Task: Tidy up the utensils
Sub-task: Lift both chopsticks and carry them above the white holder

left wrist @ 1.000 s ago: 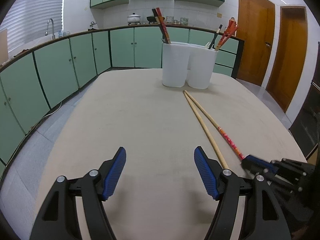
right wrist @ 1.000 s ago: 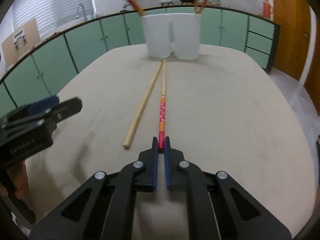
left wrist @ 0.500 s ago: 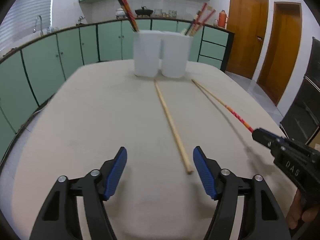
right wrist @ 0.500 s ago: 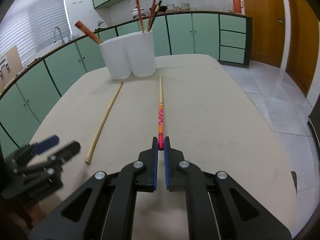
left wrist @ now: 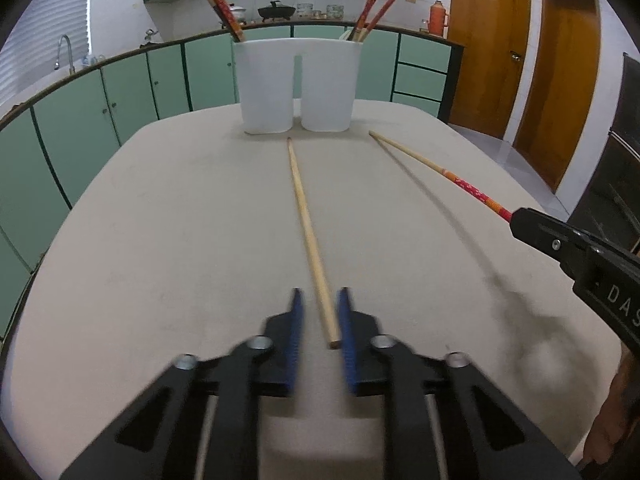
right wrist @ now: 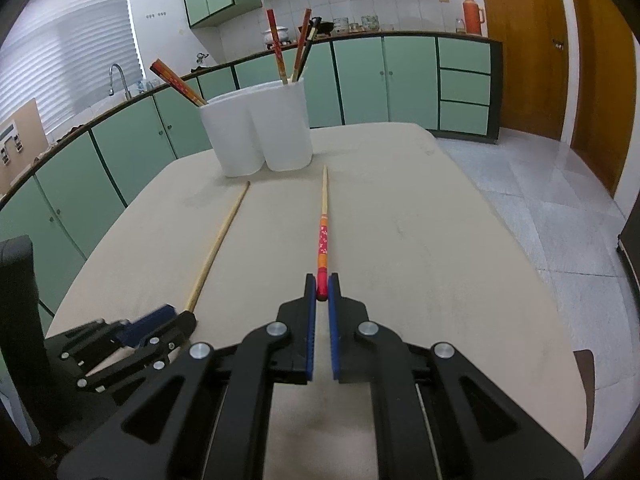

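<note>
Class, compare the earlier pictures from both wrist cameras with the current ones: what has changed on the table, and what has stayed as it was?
The left gripper moved over to the plain chopstick and its jaws have just been closing around the near end, though a gap still shows. The right gripper stays shut on the red-handled chopstick, now swung apart from the plain one. The white holder is unchanged.

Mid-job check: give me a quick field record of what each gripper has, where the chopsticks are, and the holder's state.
left gripper: jaws have just been closing around the plain chopstick's near end; a gap still shows
right gripper: shut on red-handled chopstick
plain chopstick: lying on table
red-handled chopstick: tip toward holder
holder: white, two compartments, chopsticks in both
</note>
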A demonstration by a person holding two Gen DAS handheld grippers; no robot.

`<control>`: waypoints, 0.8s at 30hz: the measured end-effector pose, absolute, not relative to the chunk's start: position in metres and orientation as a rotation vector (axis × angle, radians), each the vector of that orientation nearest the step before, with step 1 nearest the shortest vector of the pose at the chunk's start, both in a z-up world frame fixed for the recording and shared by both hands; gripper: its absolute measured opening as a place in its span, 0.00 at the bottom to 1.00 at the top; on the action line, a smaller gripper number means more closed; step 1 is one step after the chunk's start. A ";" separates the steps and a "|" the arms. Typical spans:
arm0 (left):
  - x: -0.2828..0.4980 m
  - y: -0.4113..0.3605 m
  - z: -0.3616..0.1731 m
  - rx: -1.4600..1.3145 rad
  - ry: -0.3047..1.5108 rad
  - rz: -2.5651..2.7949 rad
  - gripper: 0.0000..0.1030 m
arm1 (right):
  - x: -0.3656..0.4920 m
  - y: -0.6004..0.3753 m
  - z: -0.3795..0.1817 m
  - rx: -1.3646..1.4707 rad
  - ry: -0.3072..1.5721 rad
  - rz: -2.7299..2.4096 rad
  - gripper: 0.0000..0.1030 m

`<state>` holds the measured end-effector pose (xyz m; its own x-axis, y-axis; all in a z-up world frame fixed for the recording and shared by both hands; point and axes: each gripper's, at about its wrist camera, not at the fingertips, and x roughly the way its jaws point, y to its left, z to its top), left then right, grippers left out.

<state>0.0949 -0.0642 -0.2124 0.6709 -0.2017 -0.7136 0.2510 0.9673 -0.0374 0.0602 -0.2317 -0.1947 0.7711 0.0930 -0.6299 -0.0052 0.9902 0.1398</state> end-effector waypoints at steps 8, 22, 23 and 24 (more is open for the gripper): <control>0.088 -0.059 -0.197 0.065 0.759 -0.259 0.06 | 0.058 -0.233 -0.187 0.121 0.668 0.055 0.05; 0.077 -0.038 -0.104 0.089 0.554 -0.233 0.06 | 0.046 -0.230 -0.141 0.018 0.549 0.067 0.05; 0.076 -0.036 -0.096 0.086 0.535 -0.234 0.06 | 0.046 -0.231 -0.136 0.015 0.540 0.072 0.05; 0.076 -0.035 -0.090 0.085 0.519 -0.234 0.06 | 0.047 -0.231 -0.129 0.011 0.526 0.078 0.05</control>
<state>0.0763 -0.0350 -0.0896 0.8424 -0.1997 -0.5004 0.2424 0.9699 0.0210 0.0466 -0.2312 -0.1290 0.8620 0.0769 -0.5010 -0.0713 0.9970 0.0304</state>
